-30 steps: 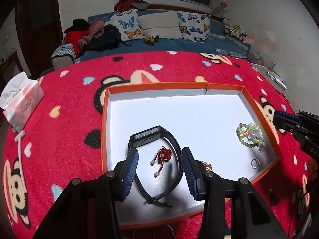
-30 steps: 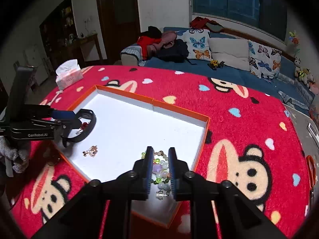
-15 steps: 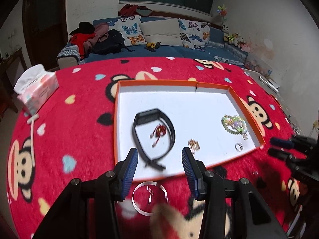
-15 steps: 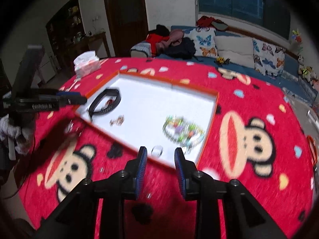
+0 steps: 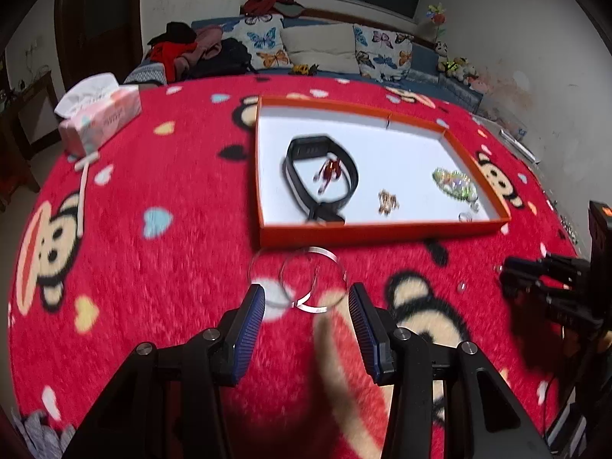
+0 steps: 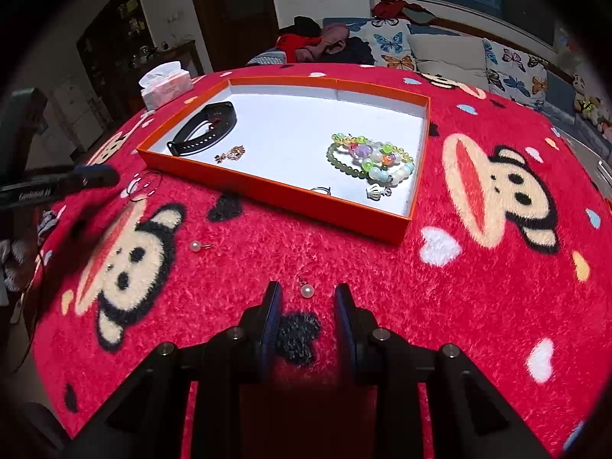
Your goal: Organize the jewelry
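**Jewelry tray on a red cartoon-monkey rug, with loose pieces outside it**

An orange-walled tray (image 6: pixel 283 195) with a white floor sits on a red rug (image 6: pixel 478 306) printed with monkey faces and hearts. Inside the tray, at the left, lies a black wristband (image 5: pixel 321 176) looped around a small red charm (image 5: pixel 329 171). Near the tray's front wall is a small gold-coloured piece (image 6: pixel 230 153). At the right lies a cluster of green and pastel beaded bracelets (image 6: pixel 371 160), with a silver ring (image 6: pixel 321 190) just beside the front wall.

Outside the tray, 2 thin silver hoops (image 5: pixel 302 279) overlap on the rug, just in front of the tray's near wall. The left gripper (image 5: pixel 306 302) hangs over them with its blue-padded fingers spread wide, holding nothing.

A pearl earring (image 6: pixel 307 290) lies on the rug just ahead of the right gripper (image 6: pixel 308 302), whose fingers are apart and empty. A 2nd pearl earring (image 6: pixel 196 246) lies further left on the rug, well apart from the 1st.

Beyond the tray, a pink tissue box (image 5: pixel 100 114) stands on the rug, and a sofa with butterfly cushions (image 5: pixel 321 48) lines the far wall.
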The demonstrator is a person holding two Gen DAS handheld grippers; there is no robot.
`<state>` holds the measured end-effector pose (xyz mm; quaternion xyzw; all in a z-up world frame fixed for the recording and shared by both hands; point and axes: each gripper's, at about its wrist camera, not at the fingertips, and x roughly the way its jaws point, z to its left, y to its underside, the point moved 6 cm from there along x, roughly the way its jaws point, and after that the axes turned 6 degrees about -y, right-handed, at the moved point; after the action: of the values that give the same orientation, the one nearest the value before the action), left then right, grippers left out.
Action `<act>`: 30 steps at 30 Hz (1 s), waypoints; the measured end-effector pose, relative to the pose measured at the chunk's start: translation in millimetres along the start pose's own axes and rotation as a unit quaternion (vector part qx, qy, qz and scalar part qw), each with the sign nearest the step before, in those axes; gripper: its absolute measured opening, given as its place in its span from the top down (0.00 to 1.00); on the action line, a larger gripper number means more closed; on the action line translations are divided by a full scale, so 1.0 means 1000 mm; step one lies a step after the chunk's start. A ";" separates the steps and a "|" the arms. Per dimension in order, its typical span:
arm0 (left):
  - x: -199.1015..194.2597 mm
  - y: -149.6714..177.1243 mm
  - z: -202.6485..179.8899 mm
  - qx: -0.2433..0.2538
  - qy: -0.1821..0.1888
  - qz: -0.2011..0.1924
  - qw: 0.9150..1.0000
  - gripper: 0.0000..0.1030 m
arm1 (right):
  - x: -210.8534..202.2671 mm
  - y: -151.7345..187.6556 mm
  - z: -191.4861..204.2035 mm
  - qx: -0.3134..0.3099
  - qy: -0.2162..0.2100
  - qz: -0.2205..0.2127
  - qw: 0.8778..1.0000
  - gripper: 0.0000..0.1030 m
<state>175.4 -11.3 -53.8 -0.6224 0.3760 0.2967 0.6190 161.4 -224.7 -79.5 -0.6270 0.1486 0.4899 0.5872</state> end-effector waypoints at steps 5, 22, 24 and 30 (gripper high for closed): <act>0.004 0.009 0.001 0.003 -0.005 0.006 1.000 0.52 | 0.005 0.001 0.004 -0.009 0.003 0.000 1.000 0.70; 0.026 -0.007 -0.012 0.026 -0.008 0.012 1.000 0.52 | 0.009 0.000 0.010 -0.023 0.008 -0.003 1.000 0.90; 0.029 -0.010 -0.017 0.034 -0.010 0.014 0.999 0.52 | 0.009 0.000 0.010 -0.024 0.008 -0.003 1.000 0.90; 0.038 -0.021 -0.019 0.024 -0.025 0.024 0.999 0.42 | 0.009 0.000 0.011 -0.025 0.005 -0.004 1.000 0.90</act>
<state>211.2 -35.5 -72.8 -0.5903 0.3825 0.3178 0.6358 161.0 -211.8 -84.8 -0.6447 0.1371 0.4879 0.5723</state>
